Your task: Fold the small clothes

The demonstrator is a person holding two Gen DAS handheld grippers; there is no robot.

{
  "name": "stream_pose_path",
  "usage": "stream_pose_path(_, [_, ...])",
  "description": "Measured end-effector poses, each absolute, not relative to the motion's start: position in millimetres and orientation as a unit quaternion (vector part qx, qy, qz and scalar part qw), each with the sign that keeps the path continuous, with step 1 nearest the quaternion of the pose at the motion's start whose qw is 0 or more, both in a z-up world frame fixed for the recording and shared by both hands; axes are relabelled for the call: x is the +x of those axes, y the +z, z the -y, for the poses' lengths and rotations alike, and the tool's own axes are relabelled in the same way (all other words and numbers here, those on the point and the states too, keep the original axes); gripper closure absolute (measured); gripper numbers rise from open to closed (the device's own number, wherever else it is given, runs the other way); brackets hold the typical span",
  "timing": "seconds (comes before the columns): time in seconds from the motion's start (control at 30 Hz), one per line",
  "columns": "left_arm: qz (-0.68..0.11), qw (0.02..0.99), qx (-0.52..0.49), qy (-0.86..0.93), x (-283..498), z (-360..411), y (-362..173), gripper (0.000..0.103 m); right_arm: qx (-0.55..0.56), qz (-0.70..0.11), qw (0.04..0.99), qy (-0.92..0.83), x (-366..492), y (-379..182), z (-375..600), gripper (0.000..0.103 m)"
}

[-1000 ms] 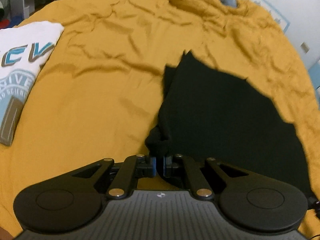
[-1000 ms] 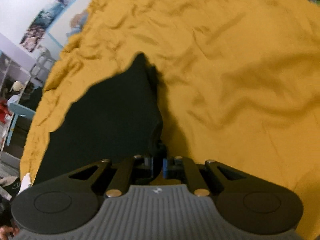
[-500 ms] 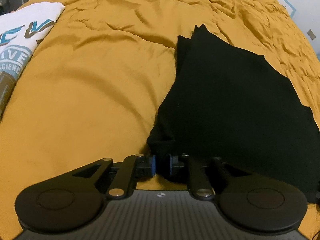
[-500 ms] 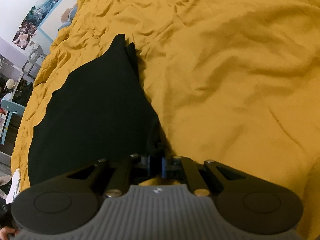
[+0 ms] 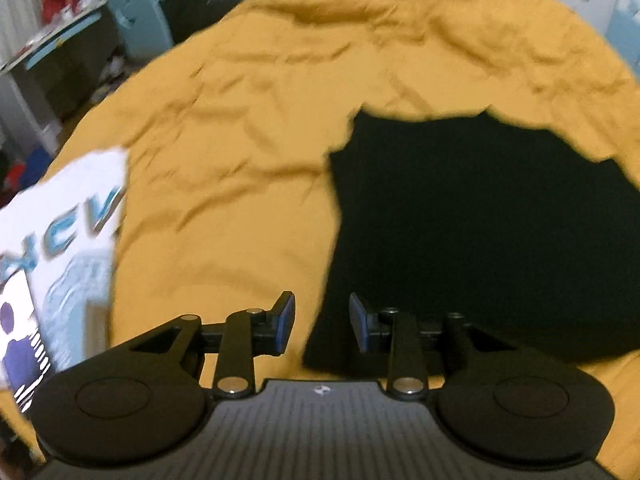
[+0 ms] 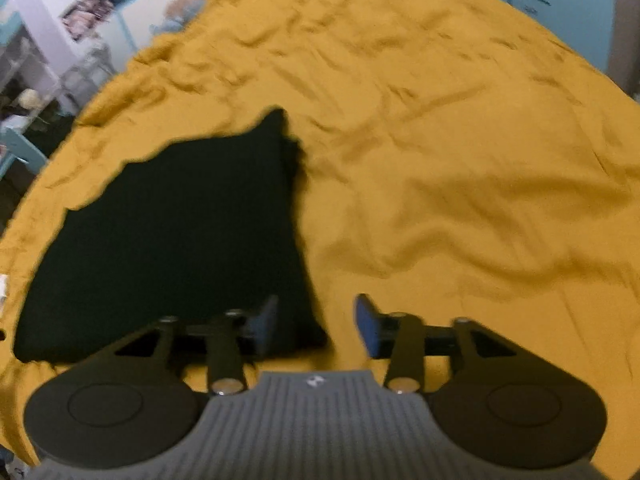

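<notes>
A black garment (image 5: pixel 472 232) lies folded flat on the mustard bedspread (image 5: pixel 248 128). In the left wrist view it fills the right half, and its near left corner sits just below my left gripper (image 5: pixel 322 322). The left jaws are opening, with only air between the blue pads. In the right wrist view the same black garment (image 6: pixel 176 232) lies to the left, its near right corner under my right gripper (image 6: pixel 316 324). The right jaws are opening too and hold nothing.
A folded white T-shirt (image 5: pixel 60 256) with blue lettering lies at the left of the bedspread (image 6: pixel 460 184). Beyond the bed are a light blue chair (image 5: pixel 140 16), cluttered shelves and a wall with posters (image 6: pixel 92 12).
Both grippers let go of the black garment's near corners, opened and lifted away. The garment now rests flat on the bedspread.
</notes>
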State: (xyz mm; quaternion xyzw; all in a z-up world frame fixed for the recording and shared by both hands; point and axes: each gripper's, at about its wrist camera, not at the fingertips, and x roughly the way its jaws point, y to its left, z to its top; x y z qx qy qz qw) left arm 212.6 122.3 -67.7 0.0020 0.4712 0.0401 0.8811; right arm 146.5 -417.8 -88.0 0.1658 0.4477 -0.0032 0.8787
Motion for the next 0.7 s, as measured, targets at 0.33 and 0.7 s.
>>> stream_pose_path(0.33, [-0.453, 0.891, -0.018, -0.024, 263.1, -62.1, -80.9, 0.064, 0.232, -0.433, 0.871, 0.028, 221.6, -117.4, 414.0, 0.035])
stream_pose_path(0.7, [-0.468, 0.882, -0.047, -0.036, 303.1, -42.8, -110.0, 0.064, 0.328, -0.444, 0.833, 0.041, 306.4, -174.6, 438.1, 0.028])
